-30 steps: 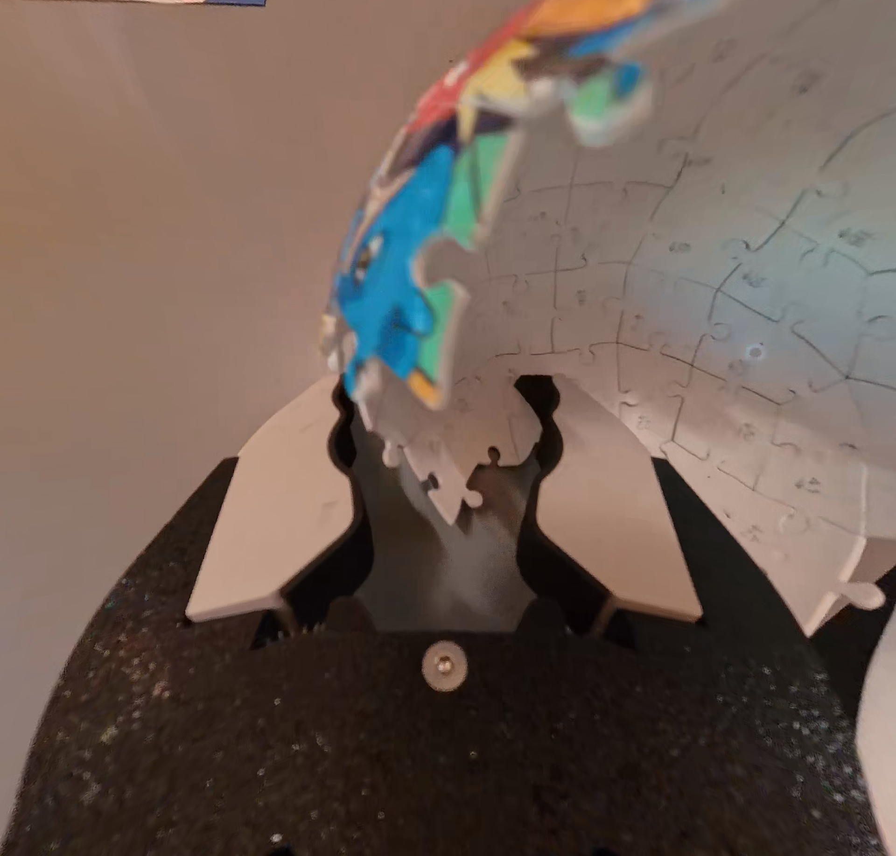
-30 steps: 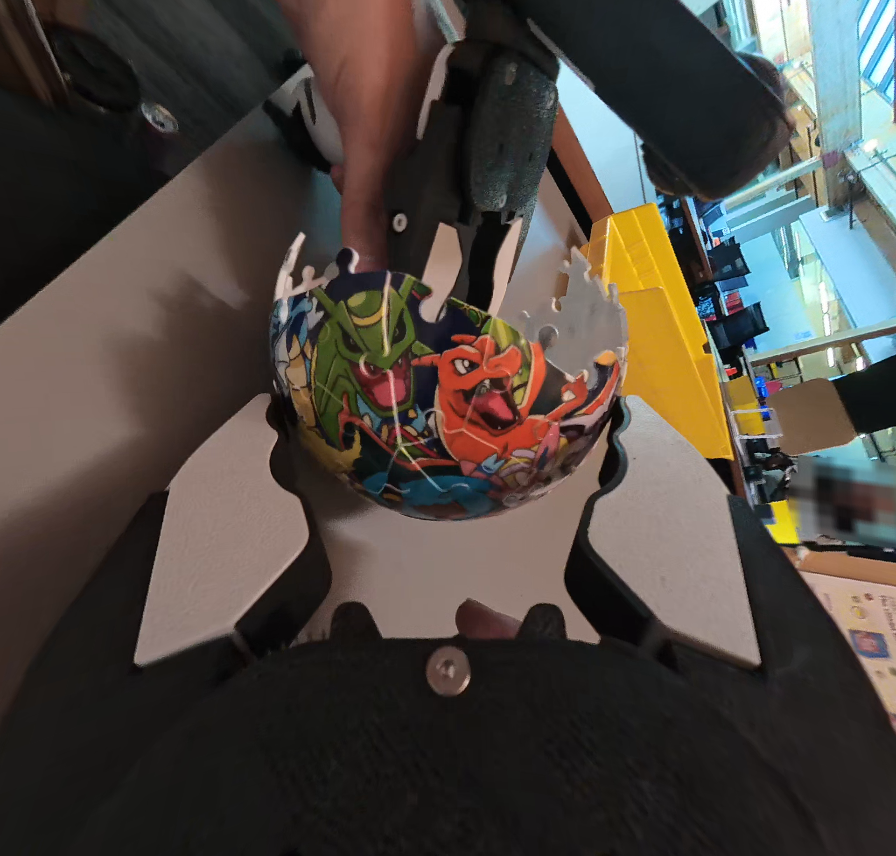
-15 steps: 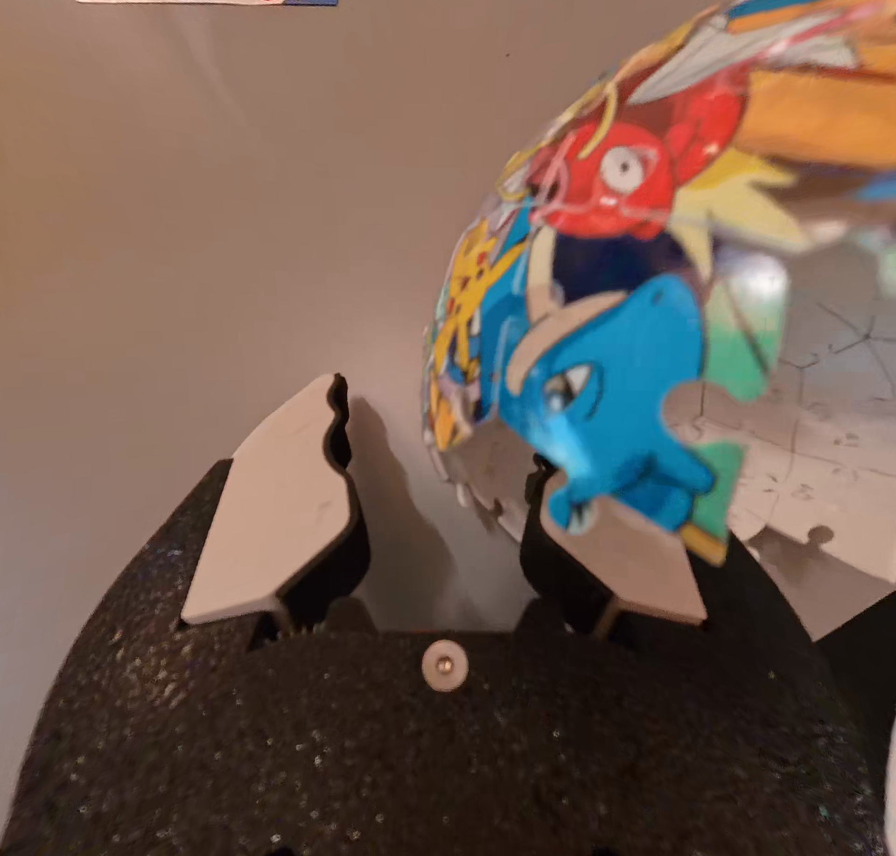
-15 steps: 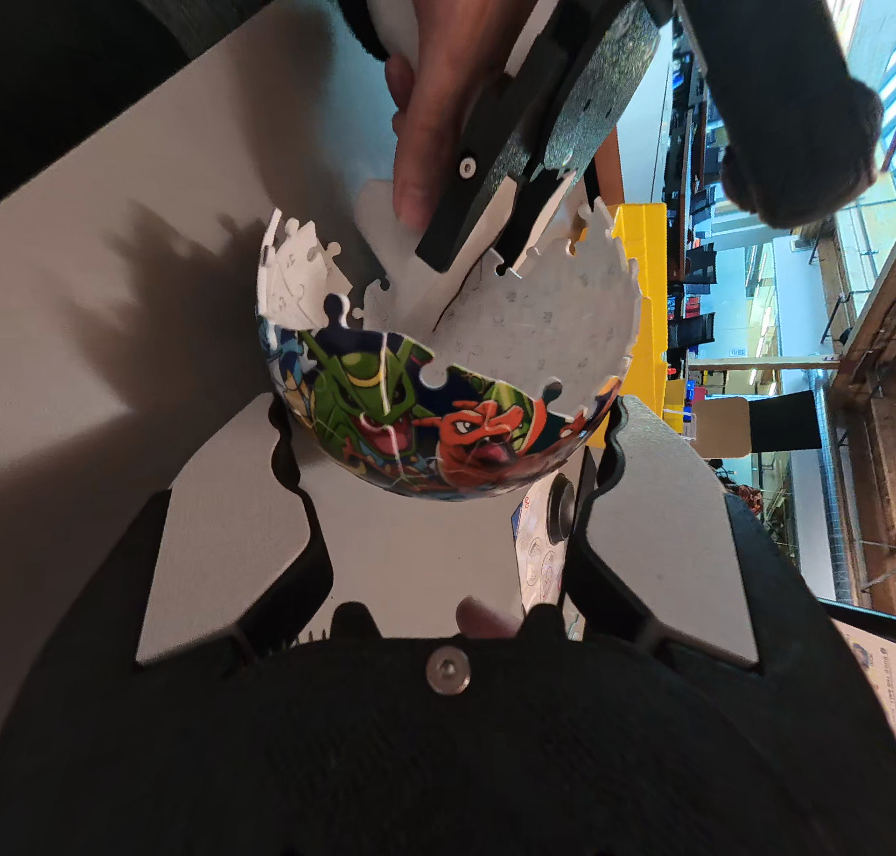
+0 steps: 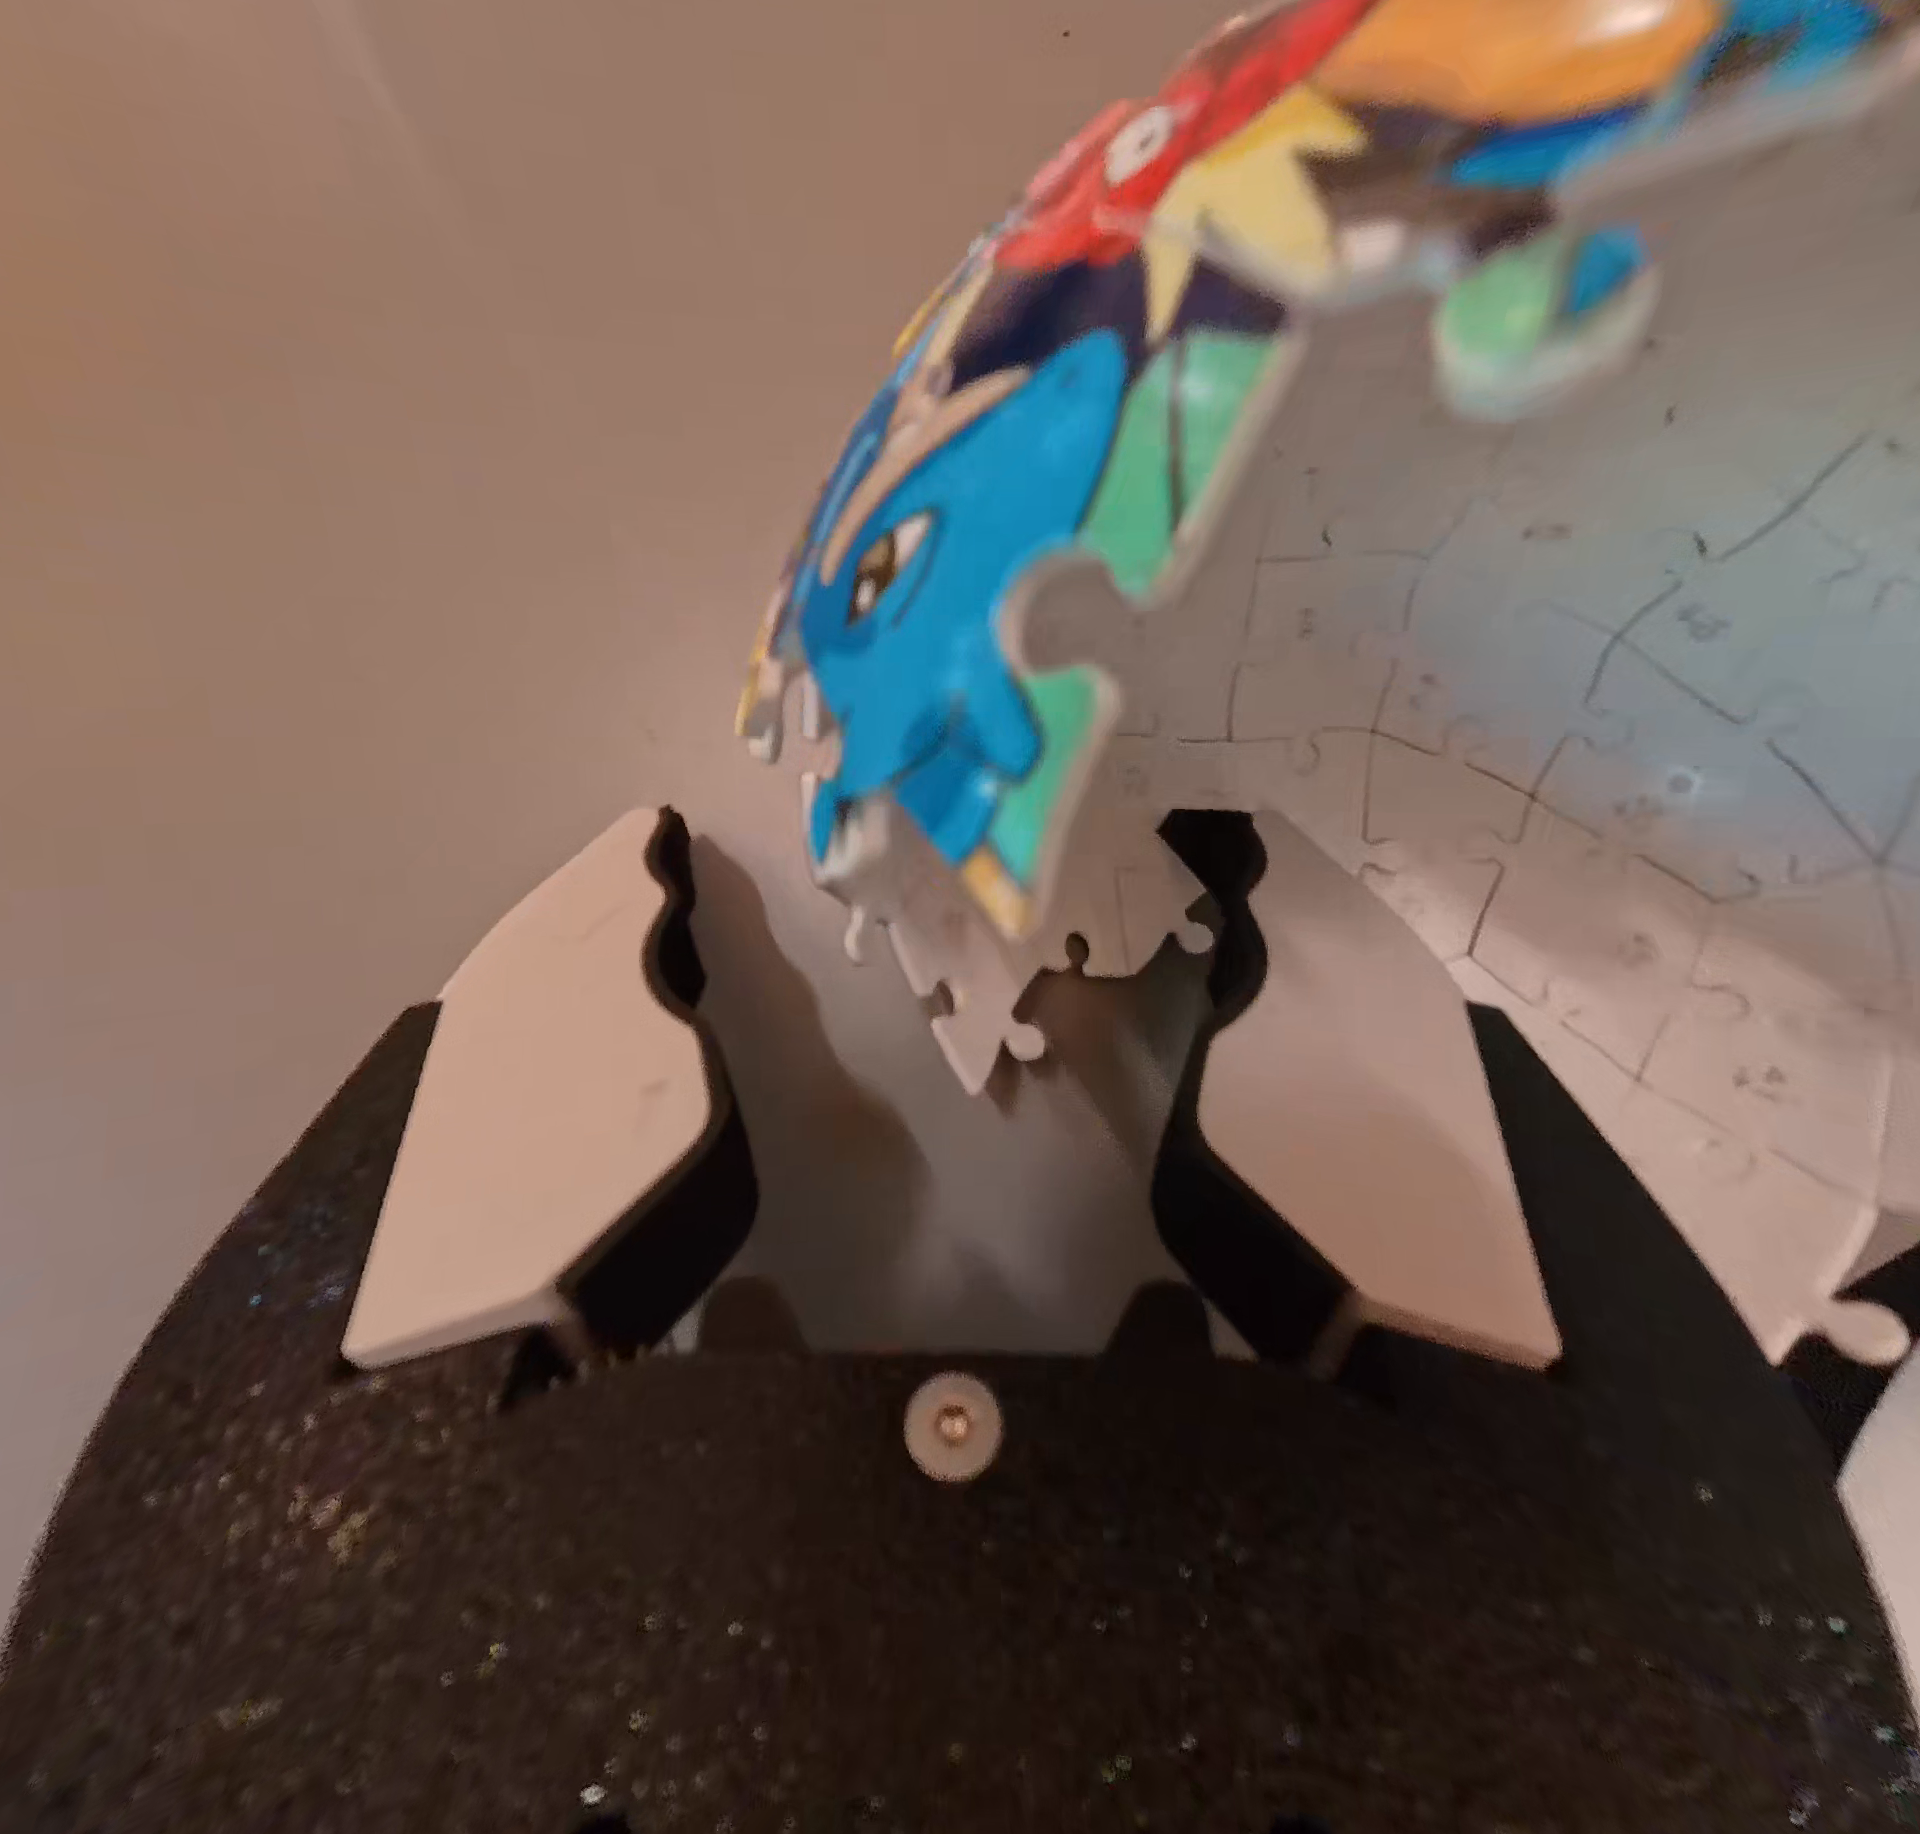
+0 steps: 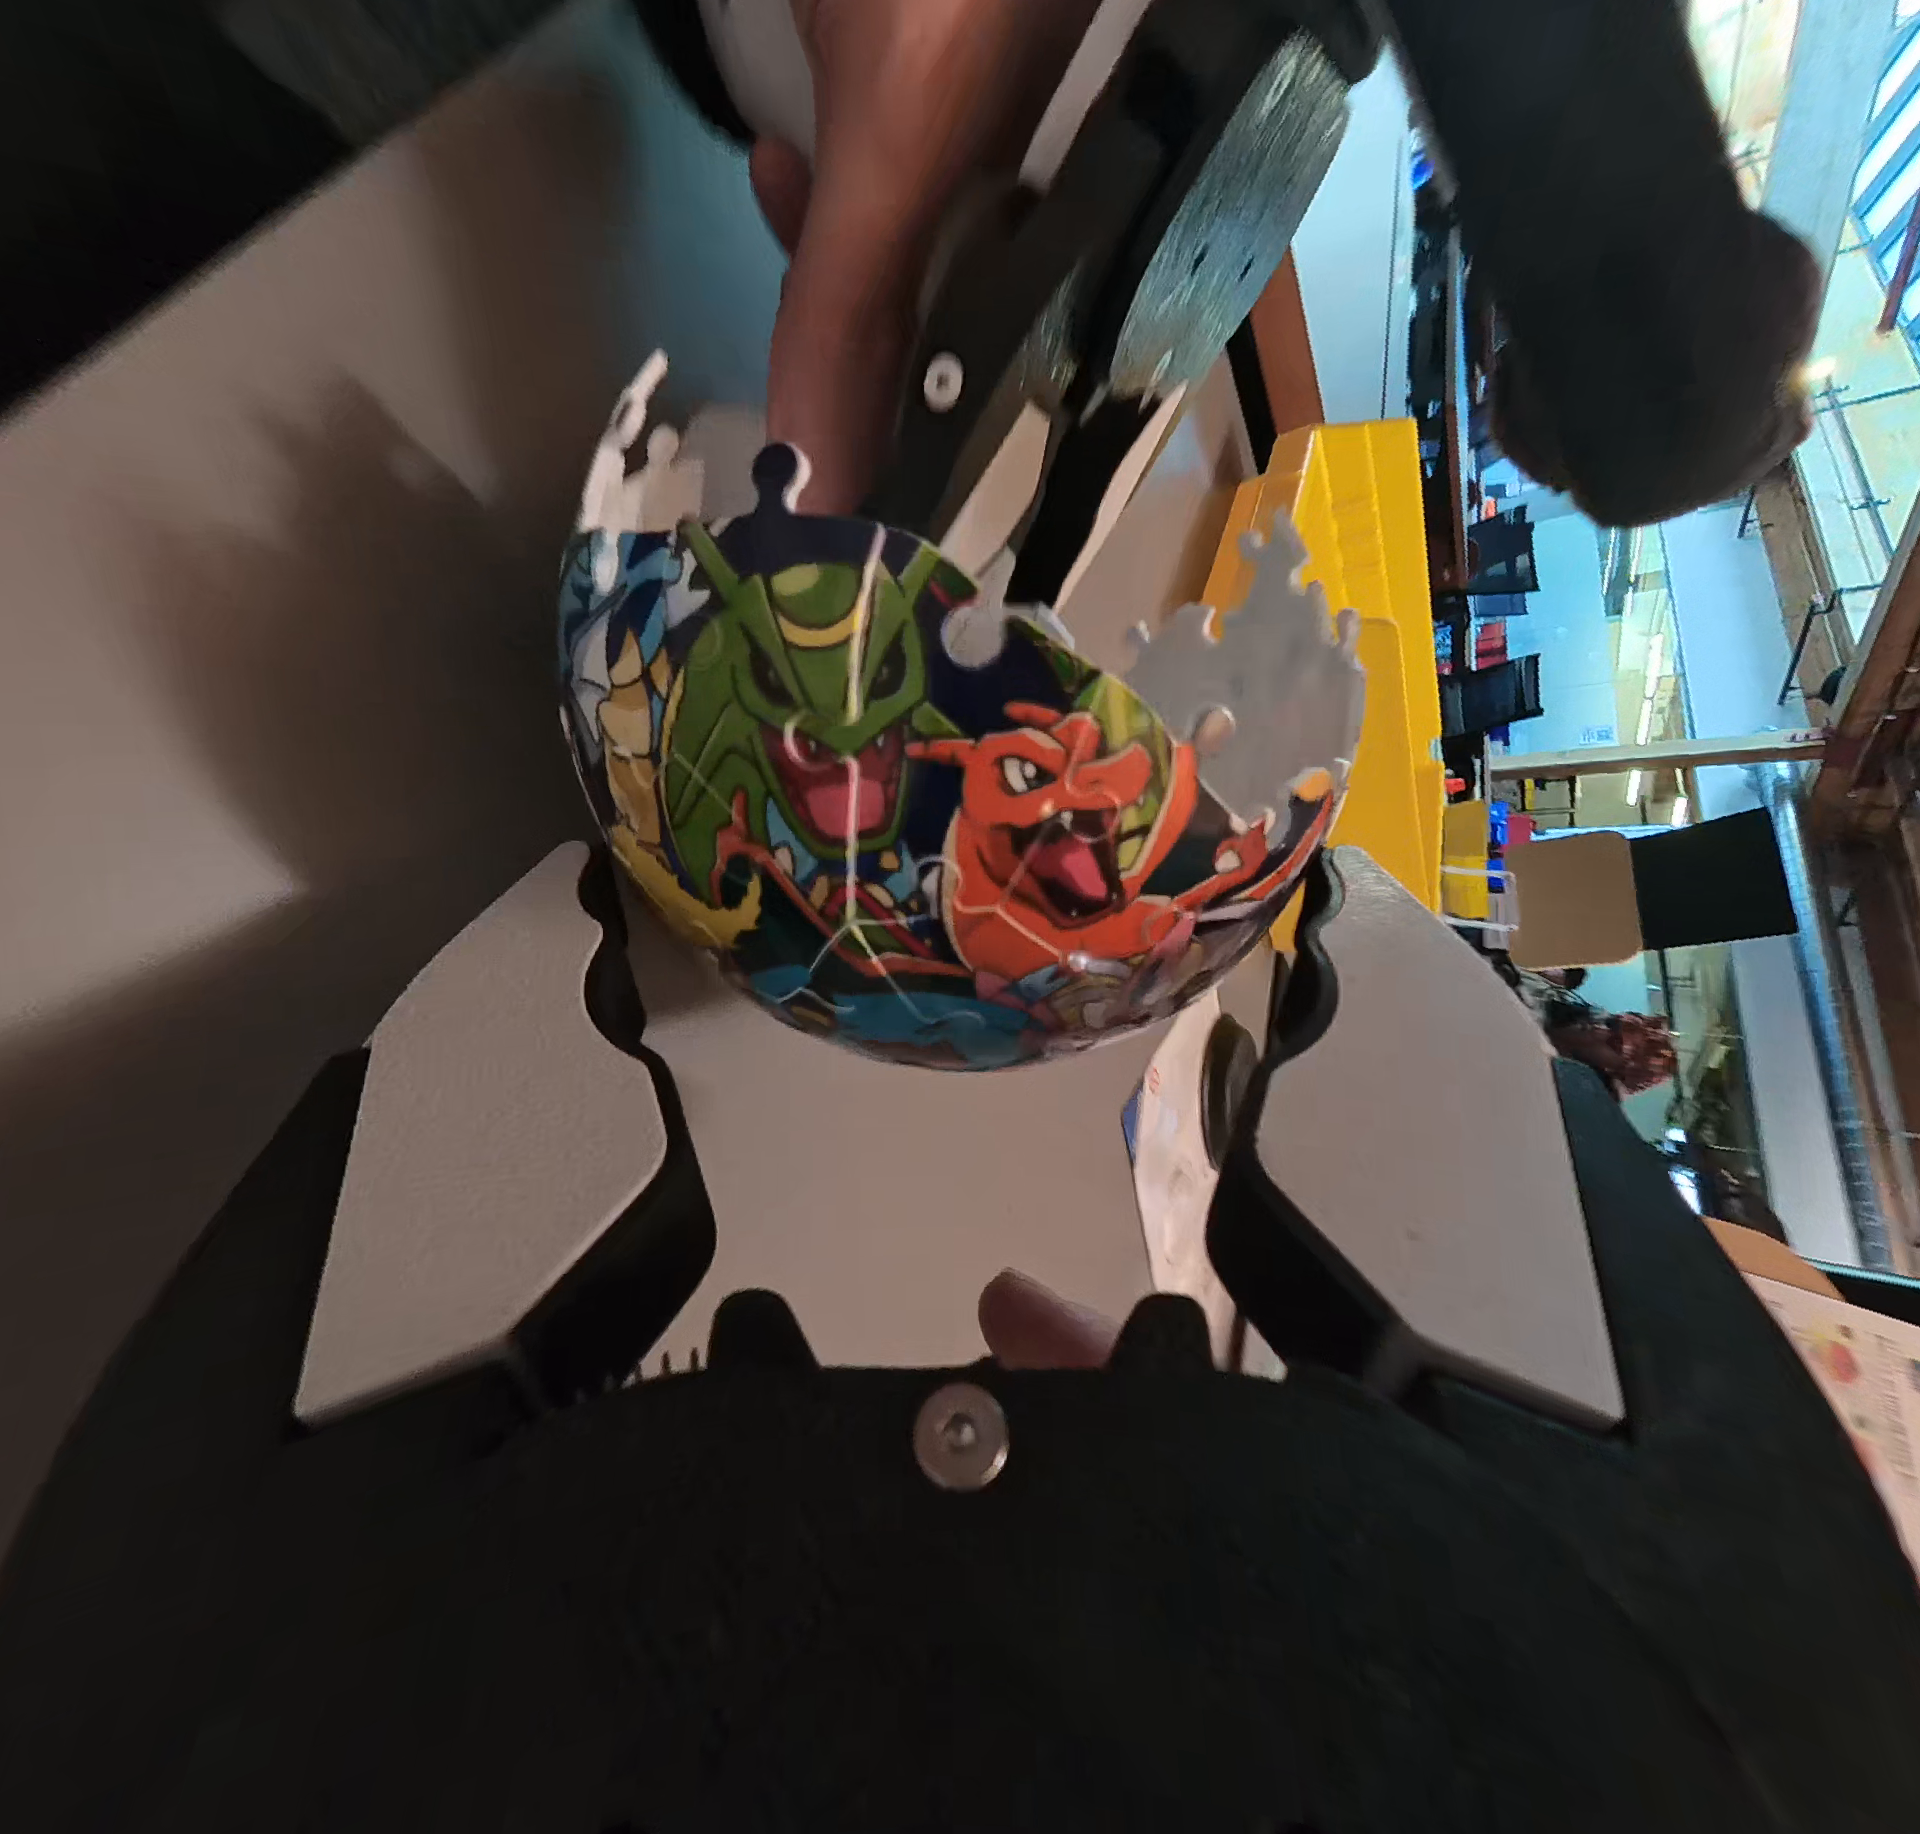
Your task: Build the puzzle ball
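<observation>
Blur softens the puzzle ball point(image 5: 1558, 724), cut off at the frame's right. Half a second ago its rim lay over the right finger; now it sits between the spread left gripper point(image 5: 961, 911) fingers. The right gripper point(image 6: 961, 911) clasps the ball's sides.

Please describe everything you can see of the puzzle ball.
The puzzle ball is unfinished: an open bowl-shaped shell of interlocked curved pieces, glossy cartoon creatures outside, plain pale grey inside, with a jagged rim of tabs. It sits between the right gripper's wide fingers, which flank its sides. The left gripper, open, straddles its rim from the far side.
</observation>
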Available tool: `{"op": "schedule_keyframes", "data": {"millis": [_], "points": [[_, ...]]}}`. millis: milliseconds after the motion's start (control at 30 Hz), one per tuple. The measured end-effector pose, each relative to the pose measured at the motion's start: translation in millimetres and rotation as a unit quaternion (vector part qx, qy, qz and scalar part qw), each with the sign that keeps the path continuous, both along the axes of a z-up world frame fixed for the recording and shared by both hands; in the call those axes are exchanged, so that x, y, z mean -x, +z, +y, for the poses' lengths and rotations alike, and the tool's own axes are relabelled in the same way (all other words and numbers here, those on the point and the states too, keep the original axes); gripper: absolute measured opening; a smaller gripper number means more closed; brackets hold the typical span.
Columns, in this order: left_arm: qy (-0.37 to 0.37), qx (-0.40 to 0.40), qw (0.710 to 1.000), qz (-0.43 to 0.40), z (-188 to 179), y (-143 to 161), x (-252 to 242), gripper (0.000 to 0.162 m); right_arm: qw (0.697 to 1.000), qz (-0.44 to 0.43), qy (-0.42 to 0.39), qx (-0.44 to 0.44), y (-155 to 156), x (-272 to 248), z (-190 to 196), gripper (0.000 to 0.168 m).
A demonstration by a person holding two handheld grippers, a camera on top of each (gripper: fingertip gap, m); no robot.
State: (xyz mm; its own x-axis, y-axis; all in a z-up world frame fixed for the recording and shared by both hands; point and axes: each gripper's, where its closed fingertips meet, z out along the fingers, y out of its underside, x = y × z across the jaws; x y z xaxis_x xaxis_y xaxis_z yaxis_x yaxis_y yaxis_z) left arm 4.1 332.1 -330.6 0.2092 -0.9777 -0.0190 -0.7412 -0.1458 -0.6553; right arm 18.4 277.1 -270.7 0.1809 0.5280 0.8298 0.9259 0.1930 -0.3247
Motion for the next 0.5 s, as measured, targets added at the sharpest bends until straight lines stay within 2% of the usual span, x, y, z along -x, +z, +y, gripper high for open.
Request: {"op": "schedule_keyframes", "data": {"millis": [167, 333, 500], "points": [[-0.015, 0.023, 1.000, 0.007, -7.3, -2.1, 3.8, 0.096, 0.999, -0.032, 0.012, -0.008, 2.9, 3.5, -4.4, 0.118], [-0.013, 0.004, 1.000, 0.026, -7.7, -0.2, 4.3, 0.095, 0.998, -0.054, 0.007, -0.011, -1.3, 1.8, -3.7, 0.125], [-0.019, -0.002, 0.999, 0.051, -12.9, 1.4, 4.0, 0.087, 1.000, -0.031, 0.001, 0.005, -2.6, -1.3, -5.5, 0.127]]}}
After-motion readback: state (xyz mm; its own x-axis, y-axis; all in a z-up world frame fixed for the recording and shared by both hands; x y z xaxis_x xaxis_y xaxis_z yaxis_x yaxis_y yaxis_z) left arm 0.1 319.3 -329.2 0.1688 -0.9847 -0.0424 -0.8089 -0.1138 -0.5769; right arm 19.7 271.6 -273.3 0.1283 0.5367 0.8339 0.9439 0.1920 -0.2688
